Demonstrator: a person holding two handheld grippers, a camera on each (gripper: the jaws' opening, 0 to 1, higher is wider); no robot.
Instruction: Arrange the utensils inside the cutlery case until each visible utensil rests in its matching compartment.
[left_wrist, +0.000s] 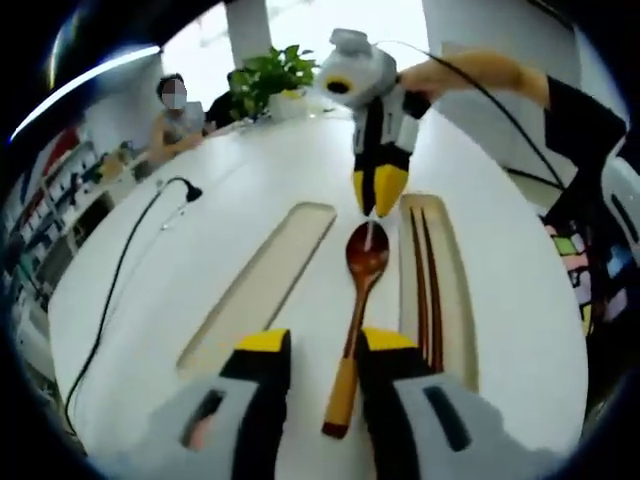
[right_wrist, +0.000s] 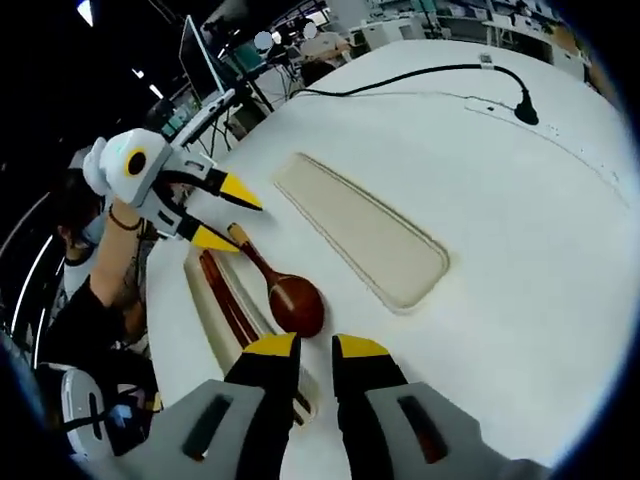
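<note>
Both pairs of fingers were held narrowly apart with nothing gripped between them. At the left gripper (left_wrist: 325, 345), the yellow tips (left_wrist: 265, 342) were seen flanking the handle of the wooden spoon (left_wrist: 362, 290), which lay on the white case (left_wrist: 280, 180) between two recesses. The right gripper (right_wrist: 318, 348) was poised just before the spoon's bowl (right_wrist: 293, 303). A pair of dark chopsticks (left_wrist: 428, 290) was seen resting in the slot right of the spoon. The wider compartment (left_wrist: 265, 280) on the left was unoccupied. A black cable (left_wrist: 120, 270) was trailed across the white surface
</note>
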